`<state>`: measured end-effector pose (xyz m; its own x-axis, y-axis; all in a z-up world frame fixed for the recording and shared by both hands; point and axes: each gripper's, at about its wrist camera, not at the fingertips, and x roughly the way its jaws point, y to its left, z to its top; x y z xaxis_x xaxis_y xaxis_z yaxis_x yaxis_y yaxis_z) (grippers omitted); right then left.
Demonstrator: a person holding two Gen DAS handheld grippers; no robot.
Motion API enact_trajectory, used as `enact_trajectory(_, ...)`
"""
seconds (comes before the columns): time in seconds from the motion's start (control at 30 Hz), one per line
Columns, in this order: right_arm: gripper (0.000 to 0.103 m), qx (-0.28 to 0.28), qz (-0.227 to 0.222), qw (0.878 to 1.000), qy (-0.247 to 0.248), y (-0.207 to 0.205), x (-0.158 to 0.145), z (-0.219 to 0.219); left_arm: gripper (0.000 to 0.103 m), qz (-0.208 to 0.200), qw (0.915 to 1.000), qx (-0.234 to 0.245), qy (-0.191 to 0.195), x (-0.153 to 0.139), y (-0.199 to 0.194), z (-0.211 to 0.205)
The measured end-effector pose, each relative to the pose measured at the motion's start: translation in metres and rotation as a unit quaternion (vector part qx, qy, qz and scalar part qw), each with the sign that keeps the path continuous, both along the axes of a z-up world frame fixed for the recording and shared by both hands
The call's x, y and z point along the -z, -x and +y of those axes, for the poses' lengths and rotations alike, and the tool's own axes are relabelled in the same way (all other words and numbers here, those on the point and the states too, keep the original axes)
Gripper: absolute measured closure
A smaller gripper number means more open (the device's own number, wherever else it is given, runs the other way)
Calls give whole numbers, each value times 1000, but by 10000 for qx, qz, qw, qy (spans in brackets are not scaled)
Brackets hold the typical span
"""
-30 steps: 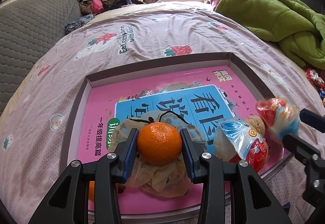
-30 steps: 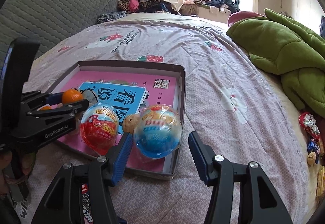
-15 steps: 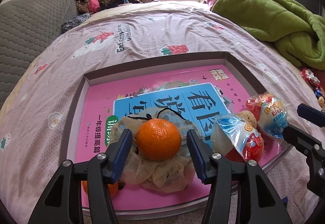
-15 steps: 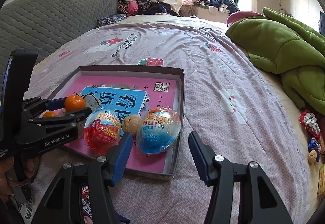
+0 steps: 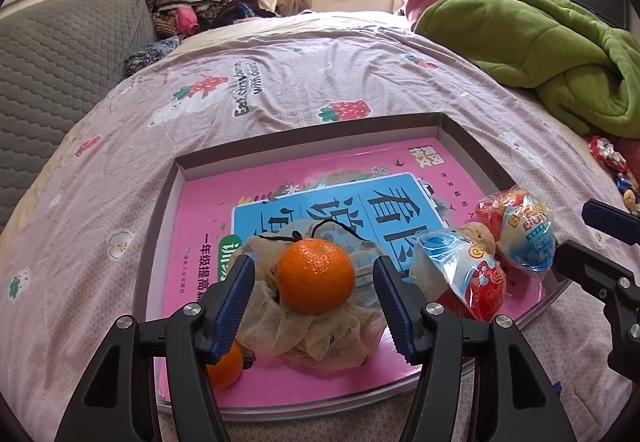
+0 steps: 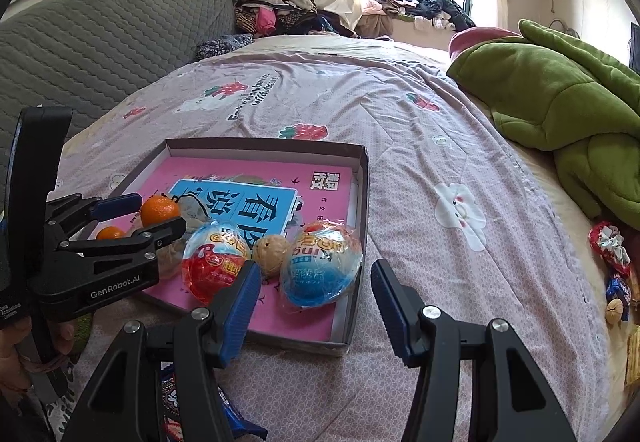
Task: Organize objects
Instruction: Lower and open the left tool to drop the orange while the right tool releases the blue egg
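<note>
A shallow brown box (image 5: 308, 131) (image 6: 362, 177) lies on the bed with a pink book (image 5: 320, 177) (image 6: 248, 177) inside. A tangerine (image 5: 316, 276) (image 6: 159, 210) rests on a beige mesh pouch (image 5: 320, 334) in the box. My left gripper (image 5: 314, 300) (image 6: 138, 215) is open, its pads either side of the tangerine and apart from it. A second tangerine (image 5: 224, 368) (image 6: 111, 233) lies at the box's near left. Two wrapped surprise eggs (image 6: 210, 266) (image 6: 320, 266) and a walnut (image 6: 272, 254) sit at the near right. My right gripper (image 6: 314, 300) is open and empty, just before the blue egg.
A green blanket (image 5: 540, 53) (image 6: 560, 109) is heaped at the right. Wrapped candies (image 6: 612, 254) (image 5: 608, 157) and a walnut (image 6: 614, 312) lie on the bed's right edge. A grey quilted headboard (image 6: 100, 41) stands at the left. Snack packets (image 6: 200, 414) lie under my right gripper.
My left gripper opened and let go of the tangerine, which now rests on the mesh pouch. My right gripper released the blue egg into the box and drew back.
</note>
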<state>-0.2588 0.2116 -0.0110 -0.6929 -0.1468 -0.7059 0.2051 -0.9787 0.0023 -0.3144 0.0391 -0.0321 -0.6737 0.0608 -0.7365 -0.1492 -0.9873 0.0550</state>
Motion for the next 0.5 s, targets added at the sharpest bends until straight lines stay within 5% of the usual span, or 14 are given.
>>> enact_trajectory(0.5,46,-88,127,9999,63,-7,-10,-6,39,130,9999,-99,23,-19,-15,-4)
